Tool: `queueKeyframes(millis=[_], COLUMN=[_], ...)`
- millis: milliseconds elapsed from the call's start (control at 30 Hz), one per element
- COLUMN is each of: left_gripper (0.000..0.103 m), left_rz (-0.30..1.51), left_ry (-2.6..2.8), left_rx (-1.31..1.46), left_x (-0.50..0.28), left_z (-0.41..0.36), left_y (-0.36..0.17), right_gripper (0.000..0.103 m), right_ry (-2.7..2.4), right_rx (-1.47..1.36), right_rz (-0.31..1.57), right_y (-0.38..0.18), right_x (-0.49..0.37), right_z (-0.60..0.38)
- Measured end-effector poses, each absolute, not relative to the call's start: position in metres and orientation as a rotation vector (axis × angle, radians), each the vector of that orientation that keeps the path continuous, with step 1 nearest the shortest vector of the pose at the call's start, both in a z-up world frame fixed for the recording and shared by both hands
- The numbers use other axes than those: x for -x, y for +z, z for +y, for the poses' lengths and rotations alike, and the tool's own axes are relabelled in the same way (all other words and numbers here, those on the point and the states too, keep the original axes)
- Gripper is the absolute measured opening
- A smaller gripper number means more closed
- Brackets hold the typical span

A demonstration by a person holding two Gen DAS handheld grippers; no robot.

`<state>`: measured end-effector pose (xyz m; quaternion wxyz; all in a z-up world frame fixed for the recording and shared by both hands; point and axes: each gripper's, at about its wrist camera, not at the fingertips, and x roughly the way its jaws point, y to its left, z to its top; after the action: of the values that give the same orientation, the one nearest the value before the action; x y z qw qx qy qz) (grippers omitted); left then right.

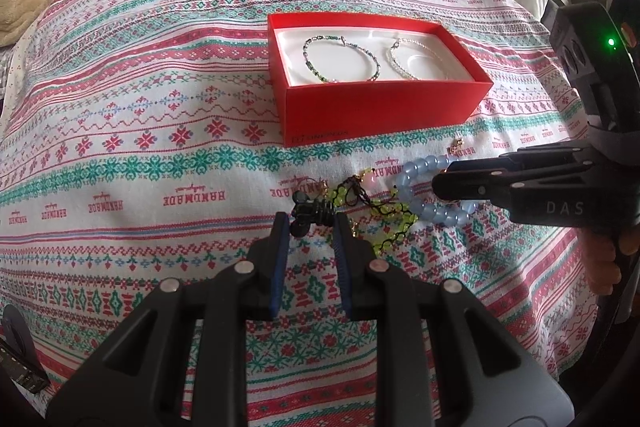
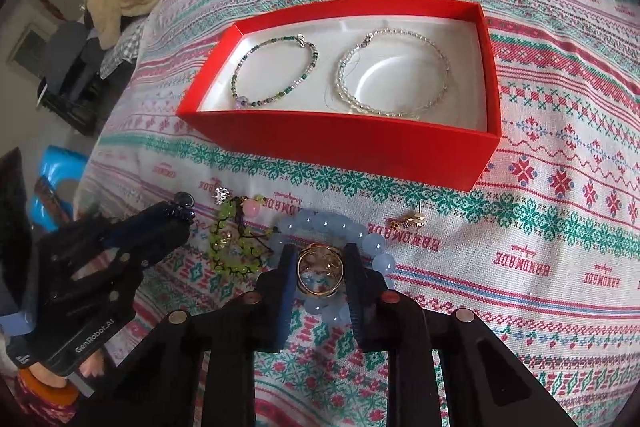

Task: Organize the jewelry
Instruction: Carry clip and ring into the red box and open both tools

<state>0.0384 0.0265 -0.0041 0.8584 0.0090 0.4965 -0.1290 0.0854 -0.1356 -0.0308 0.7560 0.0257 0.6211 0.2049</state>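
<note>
We are partway through clearing the loose jewelry off the patterned cloth [image 2: 520, 107] into the red box [image 2: 340, 147], which already holds a green beaded bracelet [image 2: 276, 71] and a clear beaded bracelet [image 2: 394, 75] lying side by side on its white lining.

Our right gripper [image 2: 319, 273] points steeply down at the near edge of the cloth, in front of the box, and its pads look closed on a gold ring [image 2: 318, 273] sitting inside the loop of the blue bead bracelet [image 2: 332, 223]. As we judge it, the next move is to lift the ring free without dragging the blue beads along, carry it over the box's near wall and release it on the lining.

Our left gripper [image 1: 310, 223] is also tilted down, just to the left, its jaws drawn in on a small dark beaded piece [image 1: 314, 211] at their tips, beside the yellow-green corded bracelet [image 1: 384, 211]. A small gold earring [image 2: 410, 219] lies alone on the cloth to the right of the blue beads, and a small silver piece [image 2: 221, 194] sits near the left gripper's tips.
</note>
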Motion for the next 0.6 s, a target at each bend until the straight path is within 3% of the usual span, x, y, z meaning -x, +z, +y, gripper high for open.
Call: queueKeyframes(millis=[600], left_gripper=[0.024], left_rz=[0.960], left_ry=[-0.278], left_rx=[0.007], left_x=[-0.053], left_z=[0.017], left_y=[0.031], right_gripper=[0.023], right_ry=[0.452], right_rx=[-0.128], right_rz=[1.228], right_y=[0.020], right_x=[-0.094], right_z=[-0.146])
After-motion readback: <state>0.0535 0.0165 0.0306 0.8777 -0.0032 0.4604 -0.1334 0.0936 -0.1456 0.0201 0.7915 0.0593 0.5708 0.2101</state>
